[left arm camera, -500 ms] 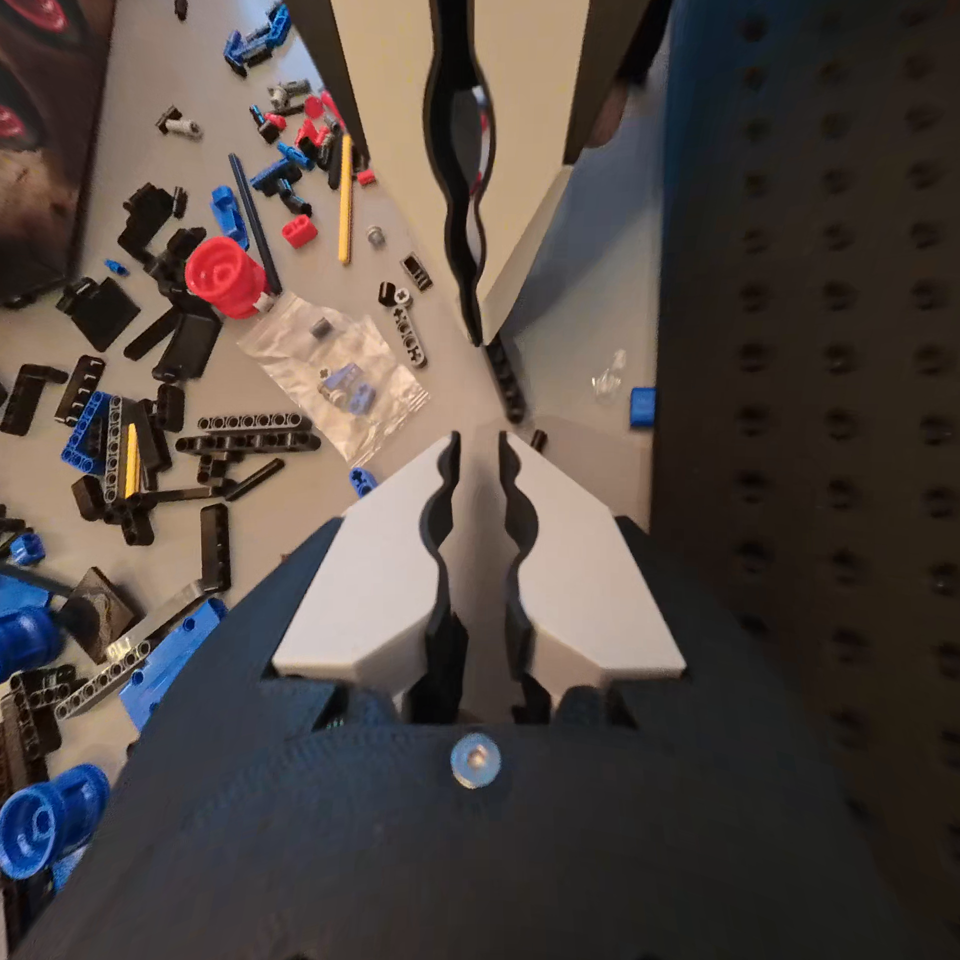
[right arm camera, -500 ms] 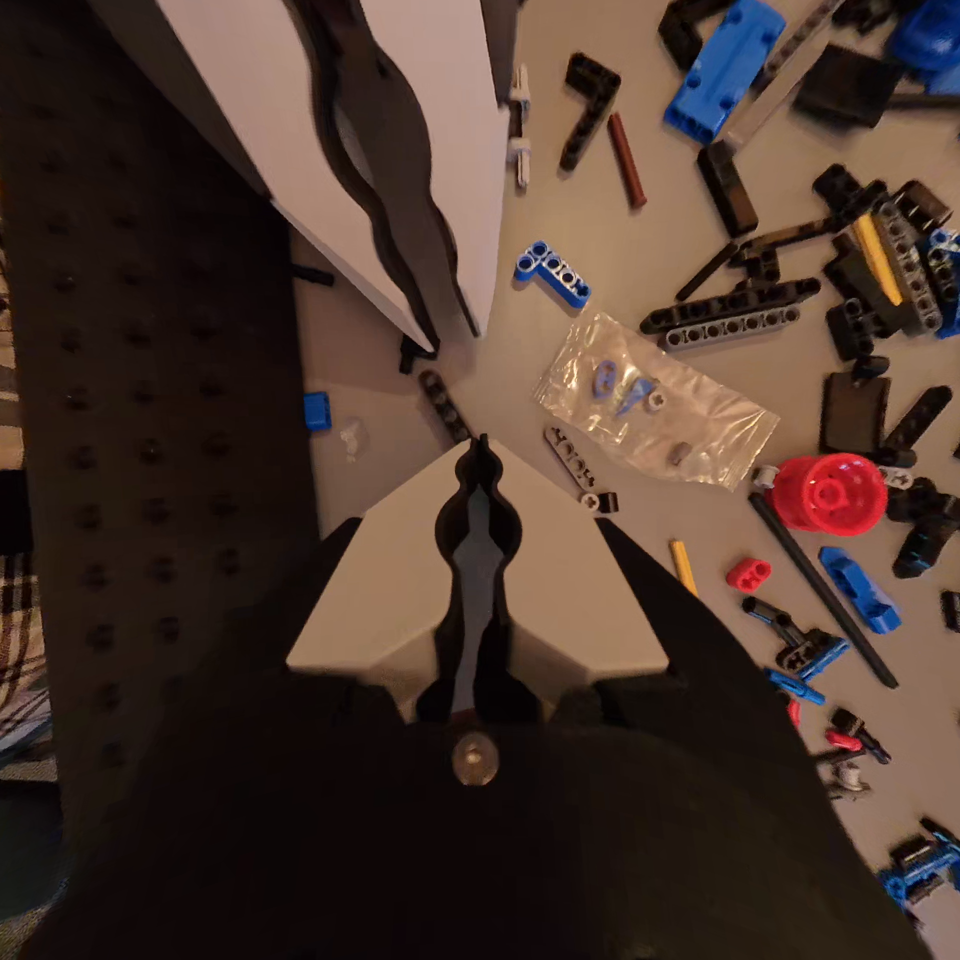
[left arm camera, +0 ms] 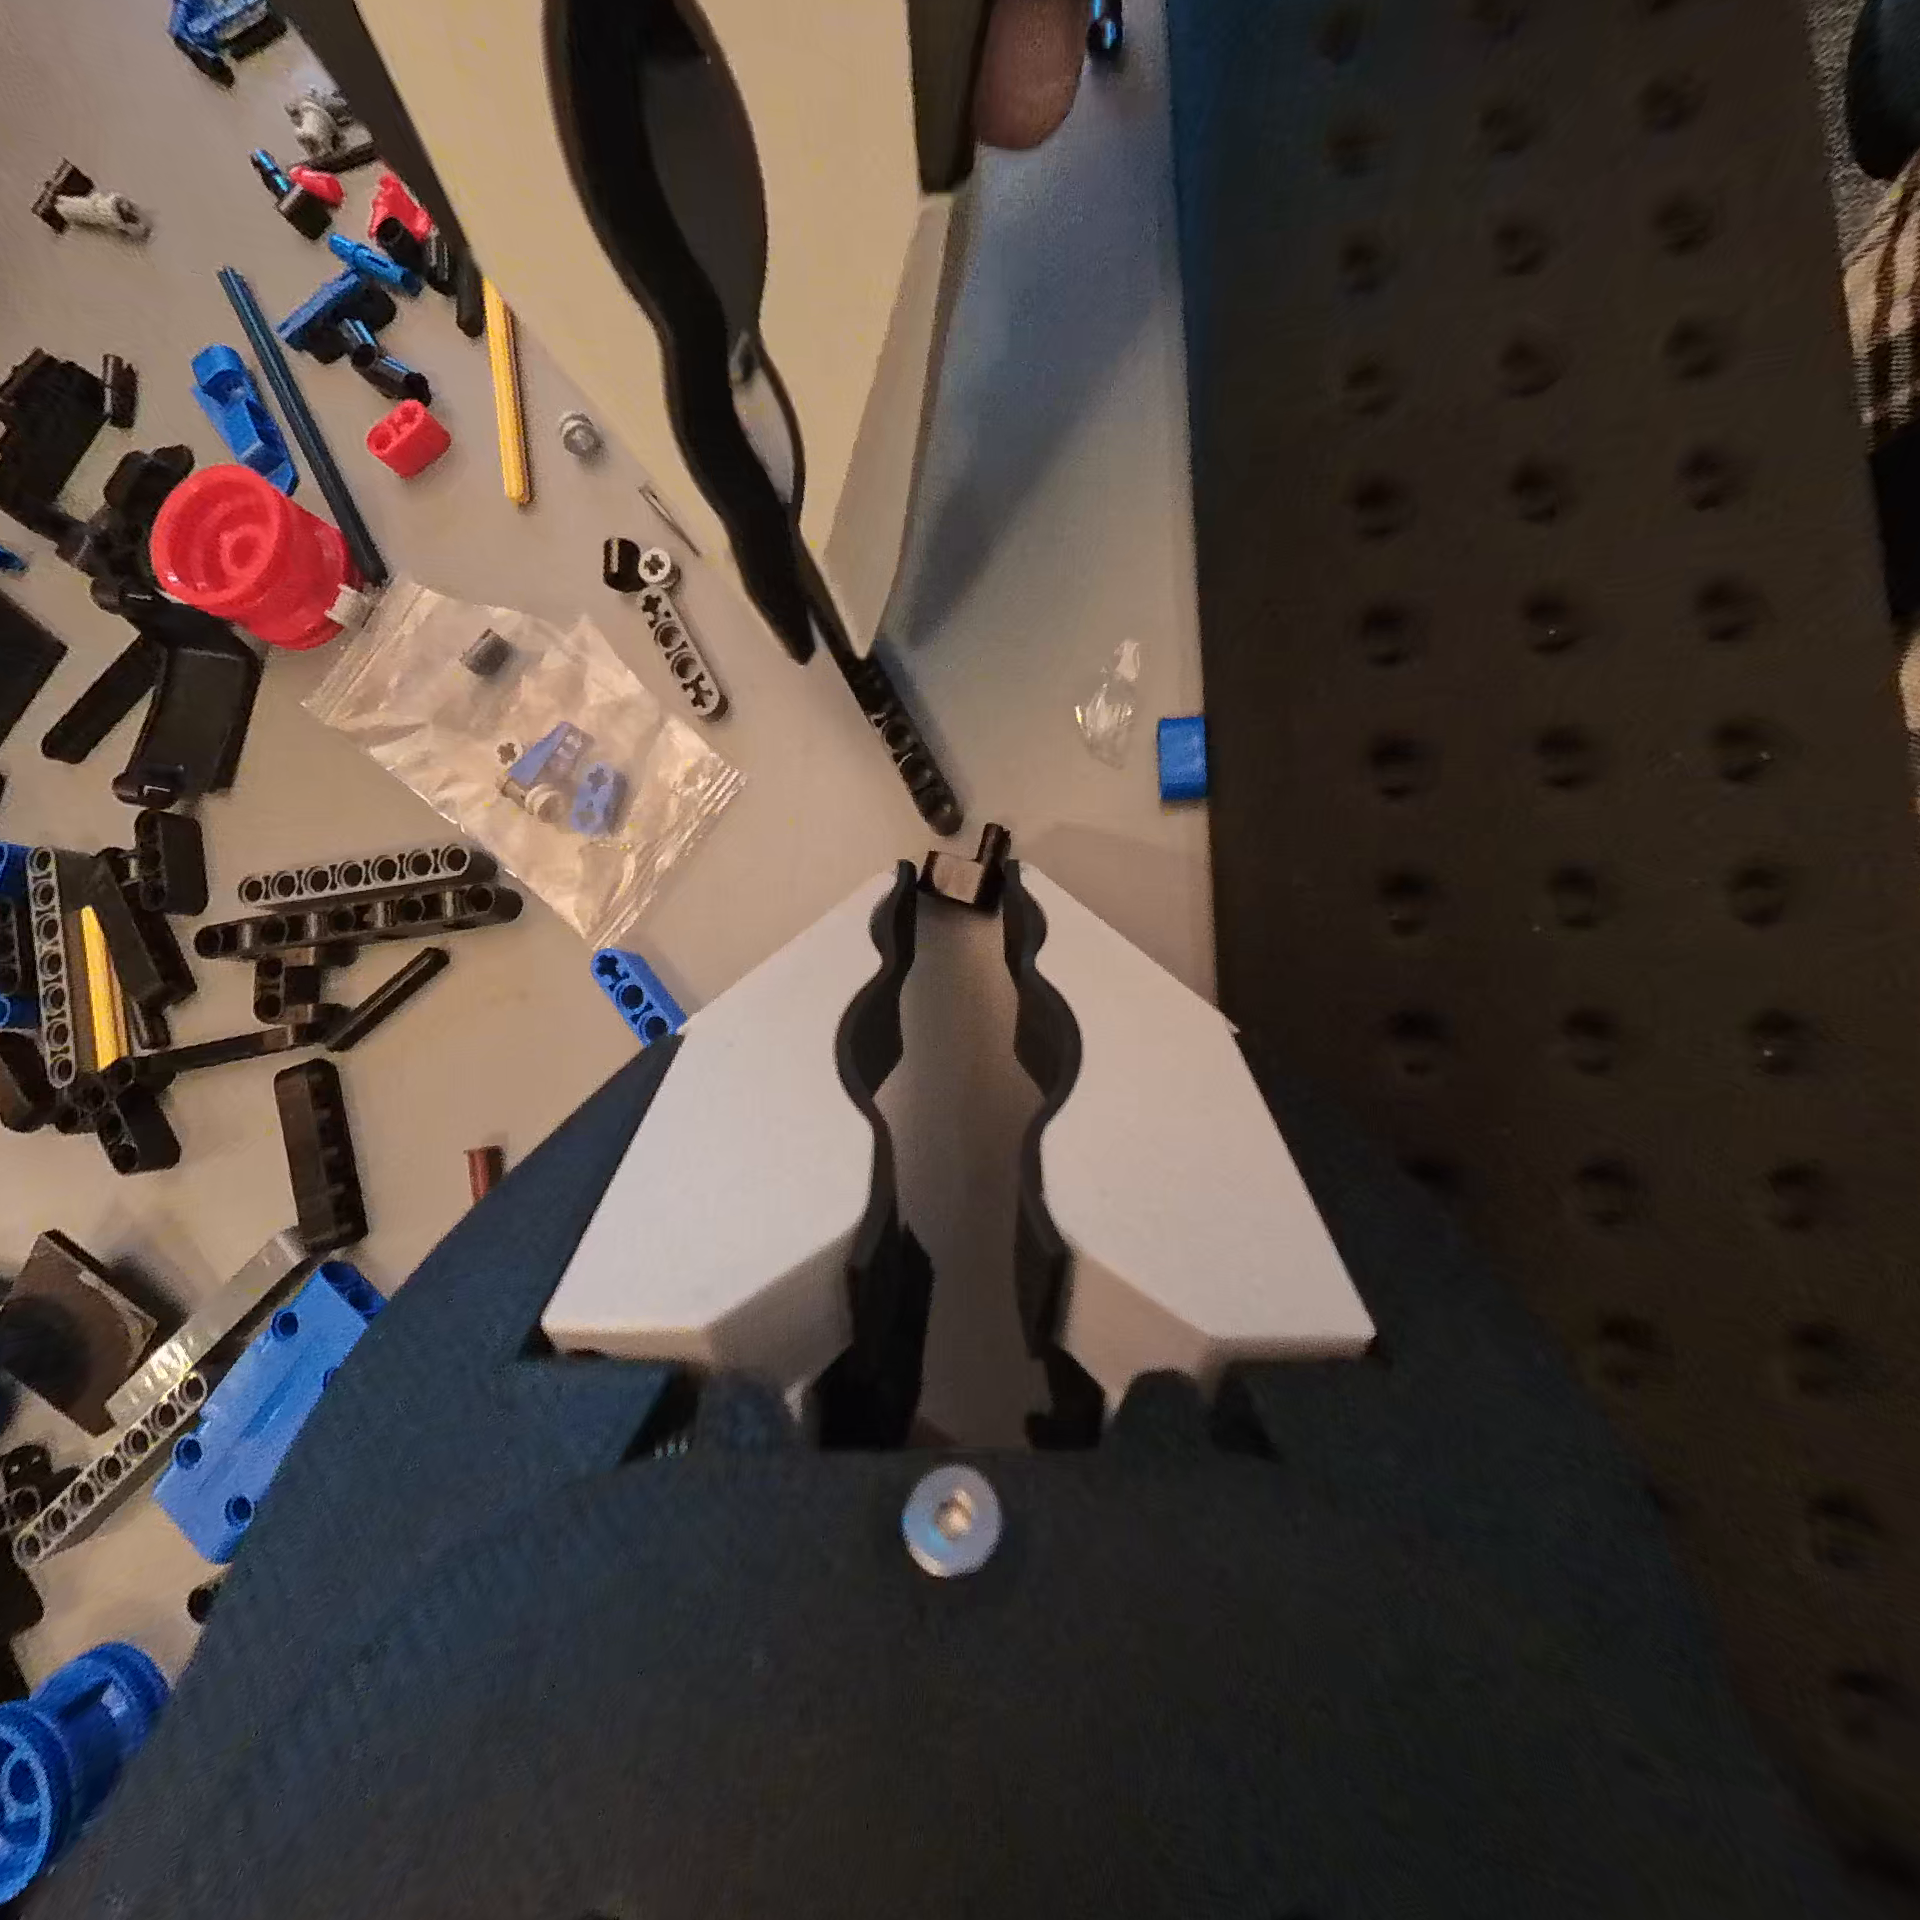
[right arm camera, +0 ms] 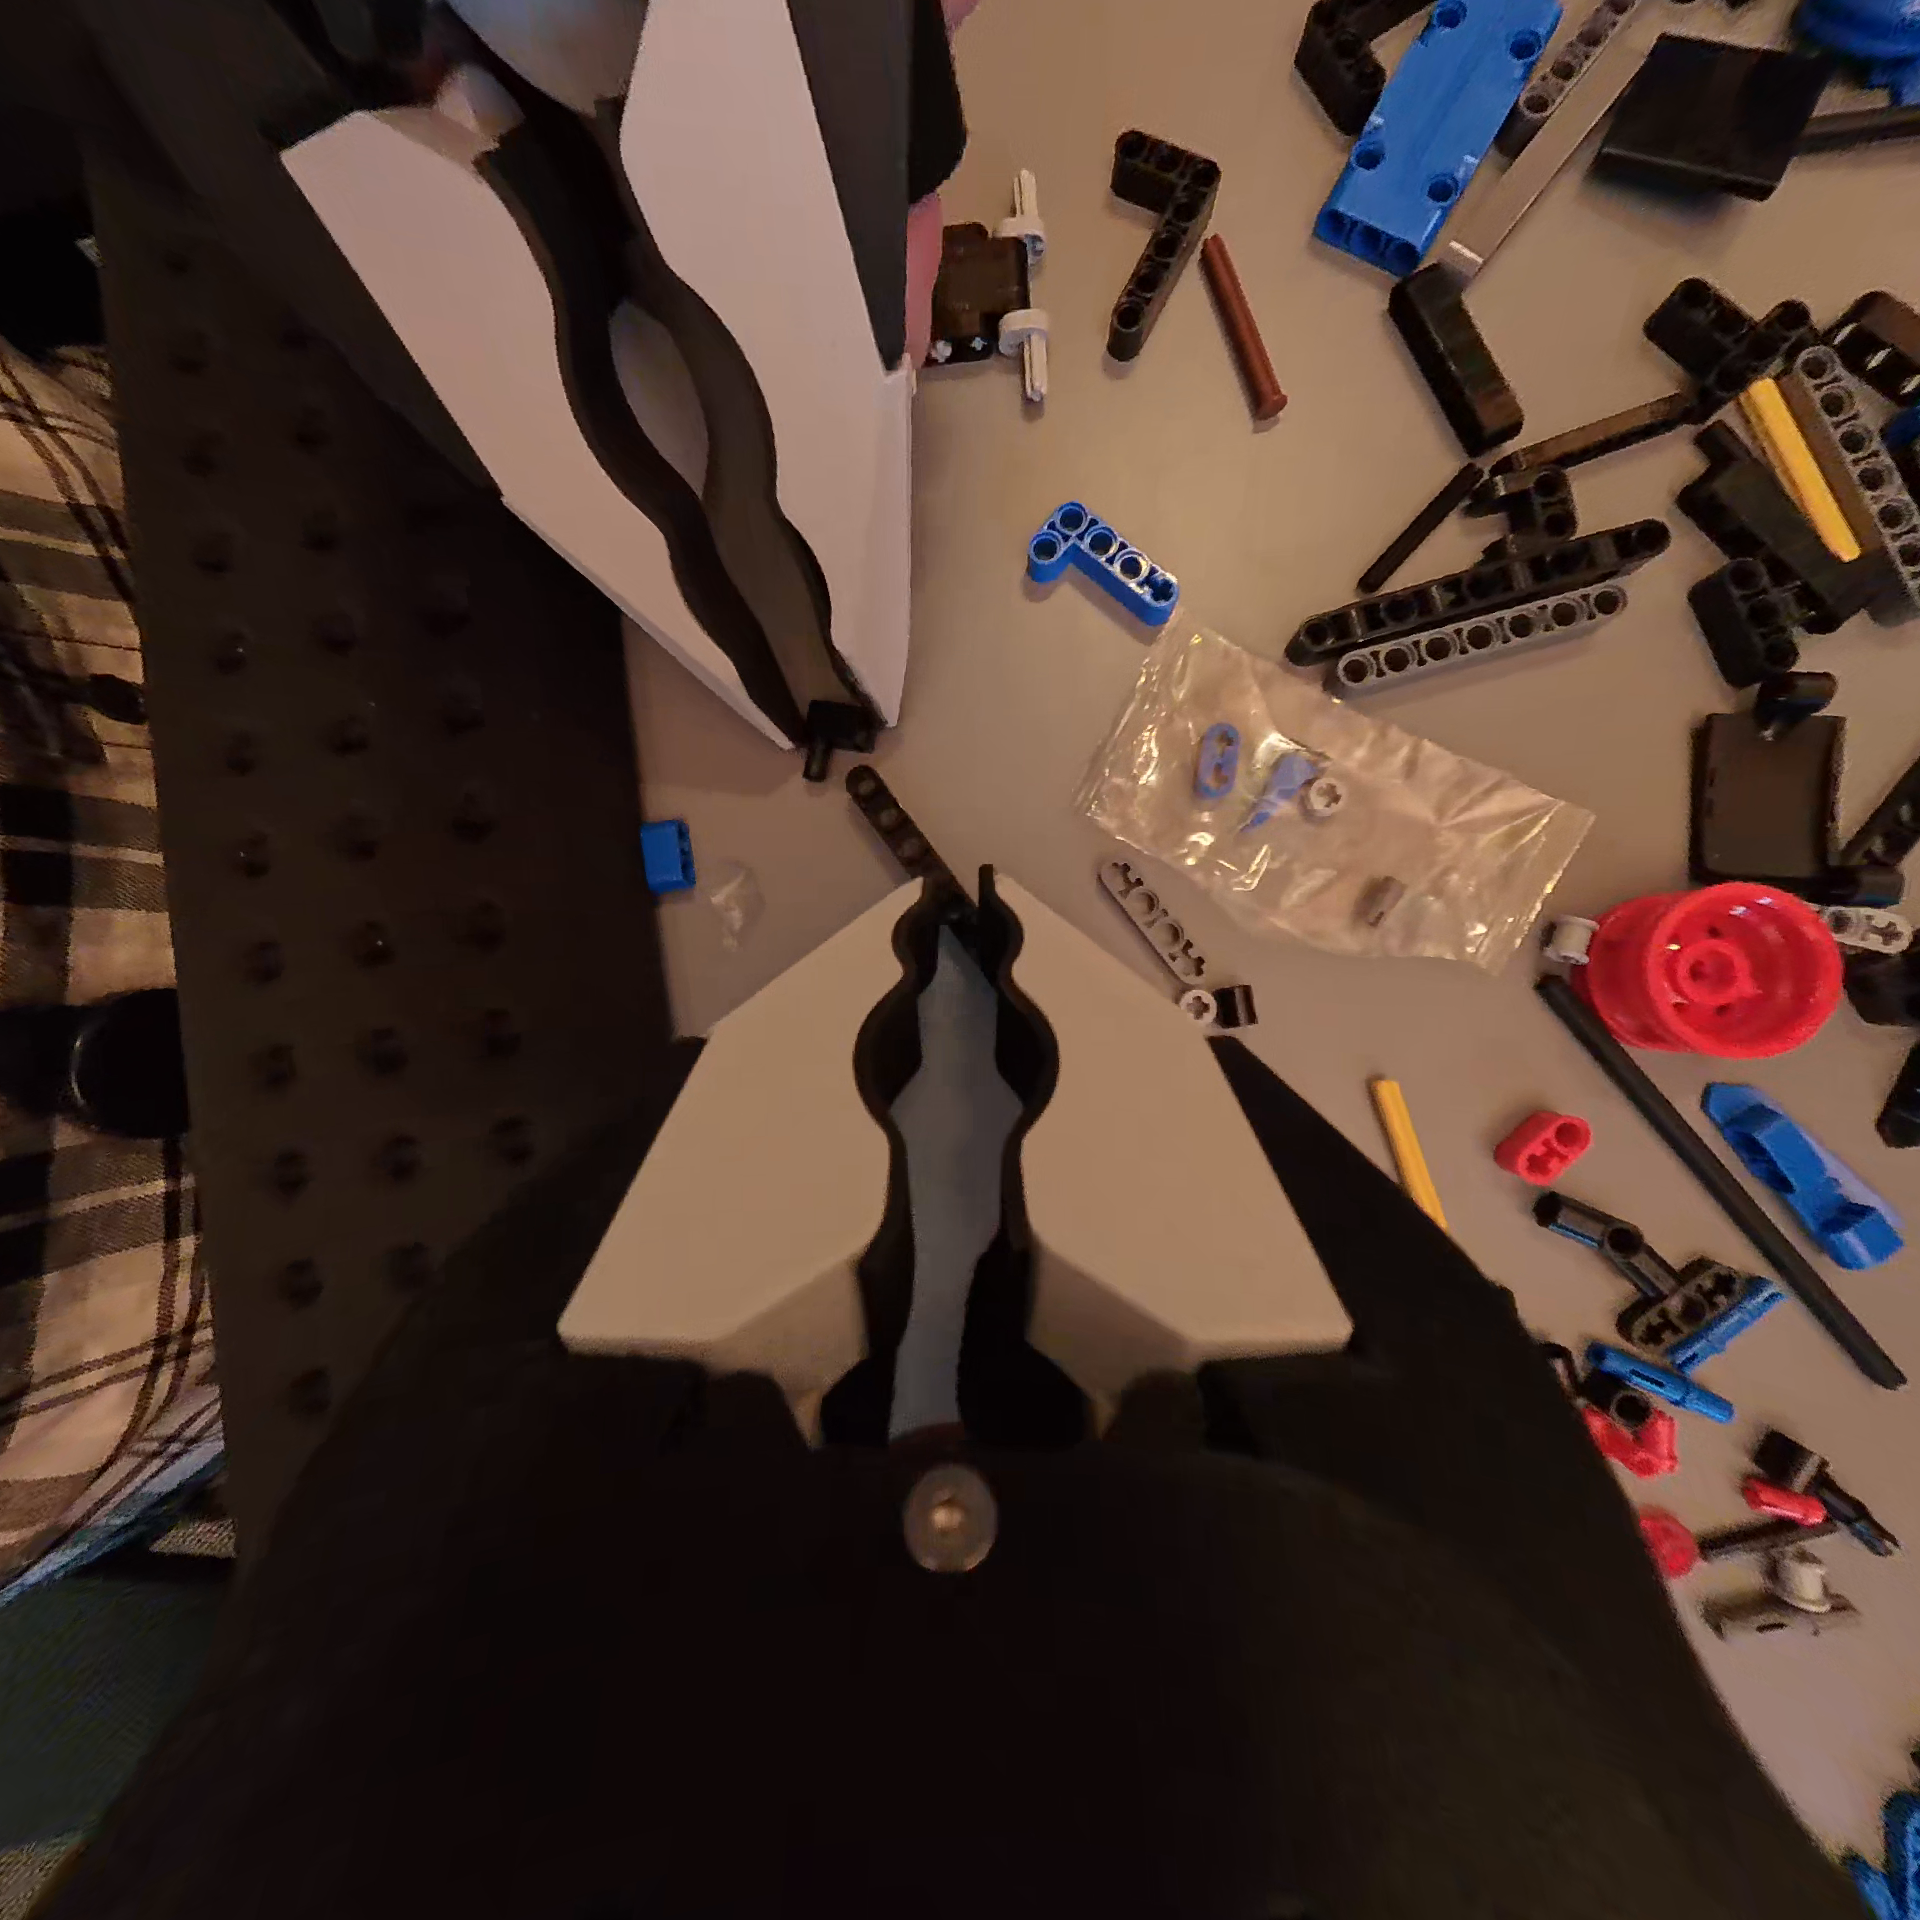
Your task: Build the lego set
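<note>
My left gripper (left arm camera: 961, 871) is shut on a small black connector piece (left arm camera: 964, 881) at its fingertips, just above the grey table. My right gripper (right arm camera: 961, 896) is shut on one end of a thin black beam with holes (right arm camera: 896, 823). The beam's free end points at the connector. In the left wrist view the right gripper (left arm camera: 800, 634) comes in from the top with the beam (left arm camera: 909, 753). In the right wrist view the left gripper (right arm camera: 840, 727) comes in from the upper left with the connector (right arm camera: 831, 732). A small gap separates connector and beam.
A black studded board (left arm camera: 1558, 831) borders the work spot, with a small blue brick (left arm camera: 1181, 758) beside it. A clear bag of small parts (left arm camera: 530, 748), a grey thin beam (left arm camera: 681, 644), a red wheel hub (left arm camera: 244, 566) and many loose black, blue and yellow pieces lie on the other side. The tips of one gripper are about 5 cm away from the tips of the other.
My left gripper was open with nothing in it; it is now shut on the small black connector. The right gripper with the beam has come closer to it.
</note>
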